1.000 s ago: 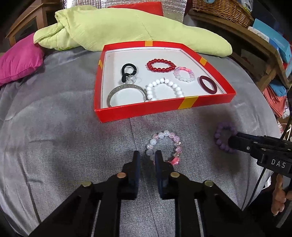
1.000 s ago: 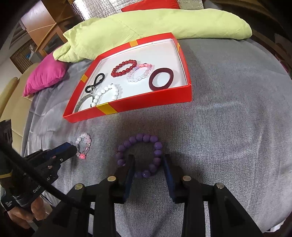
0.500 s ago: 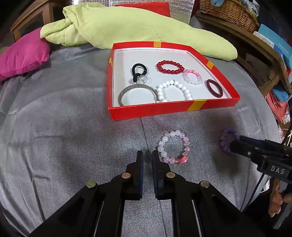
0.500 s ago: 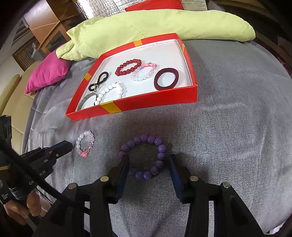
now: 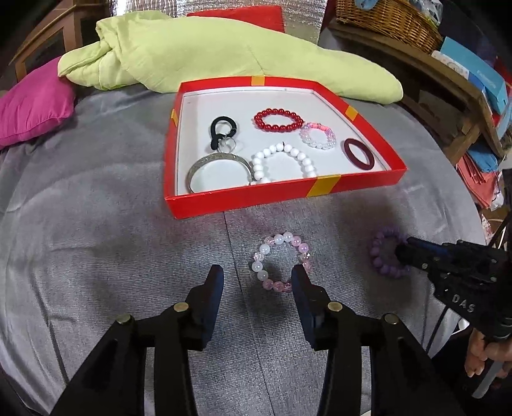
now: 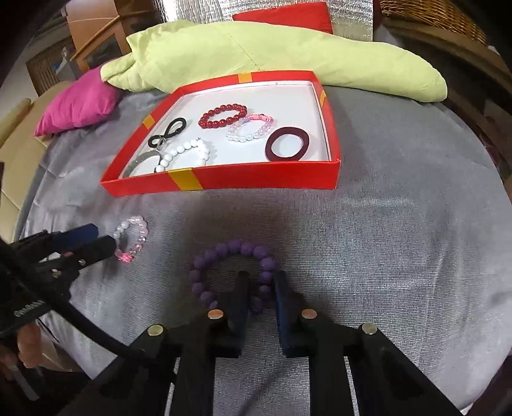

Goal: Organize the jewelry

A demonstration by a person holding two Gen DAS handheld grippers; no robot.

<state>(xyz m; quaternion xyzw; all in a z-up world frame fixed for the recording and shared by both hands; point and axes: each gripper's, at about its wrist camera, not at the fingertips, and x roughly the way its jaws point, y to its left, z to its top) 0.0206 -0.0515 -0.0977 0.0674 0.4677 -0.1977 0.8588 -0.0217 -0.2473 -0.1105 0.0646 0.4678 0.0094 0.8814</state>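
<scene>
A pink and white bead bracelet (image 5: 282, 260) lies on the grey cloth in front of the red tray (image 5: 243, 198). My left gripper (image 5: 257, 278) is open, its right finger touching the bracelet's near right side. A purple bead bracelet (image 6: 232, 273) lies to the right. My right gripper (image 6: 260, 281) has closed on its near right beads, one finger inside the ring and one outside. The tray holds several bracelets and rings. The purple bracelet also shows in the left wrist view (image 5: 382, 252), the pink one in the right wrist view (image 6: 132, 236).
A light green quilt (image 5: 224, 54) lies behind the tray, a magenta cushion (image 5: 32, 102) at the far left. A wooden shelf with a wicker basket (image 5: 390, 22) stands at the right. The grey cloth (image 5: 96, 256) drops off at the near and right edges.
My left gripper has opened wide and moved right to the pink bracelet. My right gripper has moved forward and narrowed onto the purple bracelet's side.
</scene>
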